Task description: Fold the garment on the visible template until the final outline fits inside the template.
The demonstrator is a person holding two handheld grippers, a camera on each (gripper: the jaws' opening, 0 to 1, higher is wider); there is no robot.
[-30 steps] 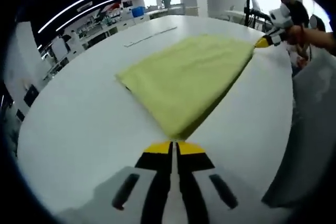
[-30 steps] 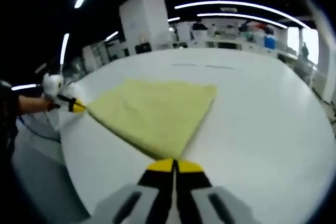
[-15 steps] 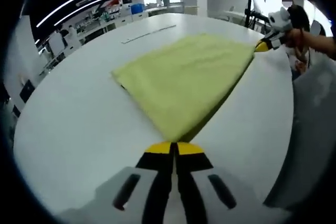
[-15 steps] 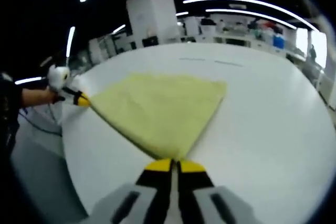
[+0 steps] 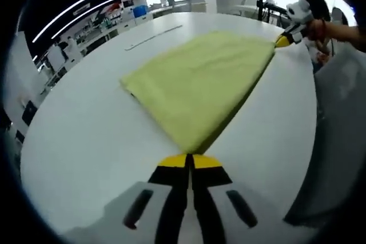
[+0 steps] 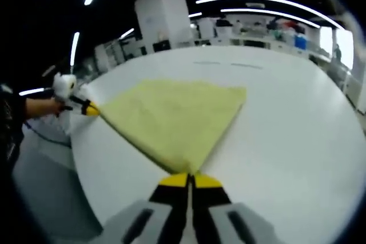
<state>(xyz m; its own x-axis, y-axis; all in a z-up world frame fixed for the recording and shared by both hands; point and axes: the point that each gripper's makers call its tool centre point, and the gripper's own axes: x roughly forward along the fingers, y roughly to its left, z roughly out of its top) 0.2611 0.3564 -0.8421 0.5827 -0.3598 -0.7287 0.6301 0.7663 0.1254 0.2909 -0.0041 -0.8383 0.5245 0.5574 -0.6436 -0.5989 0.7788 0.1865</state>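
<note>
A folded yellow-green garment [image 5: 200, 78] lies flat on the white table [image 5: 86, 141], stretched between both grippers. My left gripper [image 5: 189, 160] is shut on the garment's near corner in the left gripper view. The right gripper [image 5: 282, 40] comes in at the upper right there, pinching the far corner. In the right gripper view my right gripper [image 6: 187, 179] is shut on the garment [image 6: 177, 115] at its near corner, and the left gripper [image 6: 90, 110] holds the opposite corner at the left. Faint template lines [image 5: 151, 37] mark the table beyond the cloth.
The table edge [image 5: 311, 141] runs close along the right of the left gripper view, with a person's sleeve [image 5: 343, 30] above it. Workbenches and shelves [image 6: 251, 32] stand far behind. A gloved hand [image 6: 63, 87] holds the left gripper near the table's left edge.
Both views have shifted slightly with the hands. The garment stays stretched between the two shut grippers, with barely any change in shape.
</note>
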